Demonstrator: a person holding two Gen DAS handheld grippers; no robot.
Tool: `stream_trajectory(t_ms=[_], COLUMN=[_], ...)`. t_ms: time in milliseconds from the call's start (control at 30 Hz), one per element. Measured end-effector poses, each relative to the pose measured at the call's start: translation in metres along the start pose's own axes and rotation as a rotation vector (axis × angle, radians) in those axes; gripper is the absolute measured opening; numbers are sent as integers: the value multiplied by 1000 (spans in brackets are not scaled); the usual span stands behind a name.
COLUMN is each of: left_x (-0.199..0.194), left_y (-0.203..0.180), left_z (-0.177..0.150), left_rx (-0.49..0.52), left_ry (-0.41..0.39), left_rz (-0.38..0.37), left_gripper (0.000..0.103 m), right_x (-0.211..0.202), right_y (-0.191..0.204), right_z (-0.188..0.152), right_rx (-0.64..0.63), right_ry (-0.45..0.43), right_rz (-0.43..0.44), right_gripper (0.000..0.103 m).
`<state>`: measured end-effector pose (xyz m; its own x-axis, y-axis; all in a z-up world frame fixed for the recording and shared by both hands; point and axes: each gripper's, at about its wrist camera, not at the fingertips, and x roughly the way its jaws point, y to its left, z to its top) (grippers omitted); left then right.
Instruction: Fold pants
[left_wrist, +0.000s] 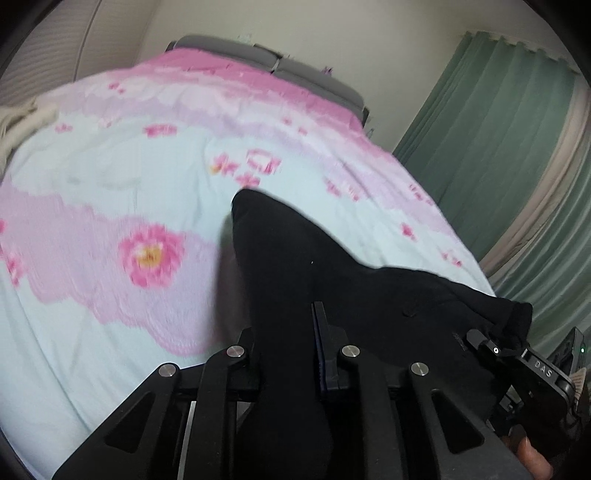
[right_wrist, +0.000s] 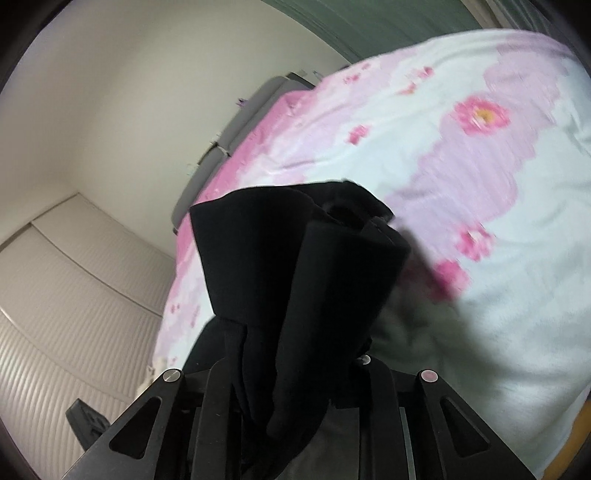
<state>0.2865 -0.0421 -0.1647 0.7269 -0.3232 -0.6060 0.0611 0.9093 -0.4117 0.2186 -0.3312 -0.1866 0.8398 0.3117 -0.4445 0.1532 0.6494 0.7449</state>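
Observation:
Black pants (left_wrist: 314, 266) hang lifted over a bed with a pink and pale-blue flowered cover (left_wrist: 110, 177). My left gripper (left_wrist: 286, 332) is shut on a bunch of the black cloth, which drapes down between and over its fingers. Off to the right in the left wrist view, the other gripper (left_wrist: 491, 347) holds another edge of the same pants. In the right wrist view my right gripper (right_wrist: 295, 350) is shut on a thick fold of the pants (right_wrist: 295, 251), which stands up in front of the lens and hides both fingertips.
A grey headboard (left_wrist: 295, 70) stands at the far end of the bed. Green curtains (left_wrist: 498, 147) hang to the right of it. A beige garment (left_wrist: 14, 125) lies on the bed's left edge. White slatted closet doors (right_wrist: 66, 295) fill the wall by the bed.

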Motion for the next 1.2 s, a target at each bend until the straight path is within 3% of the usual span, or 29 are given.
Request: stream_trajectory(t_ms=[333,567,867,1200], left_x=[-55,-114,-207,-297], left_y=[29,90,223,396], left_z=[43,86,160,272], left_rx=[1,-38,-97,-131], left_ry=[-76,-155,-290,-451], left_rz=[28,86,212,389], left_gripper=[18,18,18,18], right_x=[7,40,114,237], right_y=[94,183,342,535], right_z=[-6,-33,-105,-204], right_rx=[-112,-185,-286,-320], right_ry=[-26,7,105,195], right_rz=[121,232,420,626], right_gripper=[22,22,22,22])
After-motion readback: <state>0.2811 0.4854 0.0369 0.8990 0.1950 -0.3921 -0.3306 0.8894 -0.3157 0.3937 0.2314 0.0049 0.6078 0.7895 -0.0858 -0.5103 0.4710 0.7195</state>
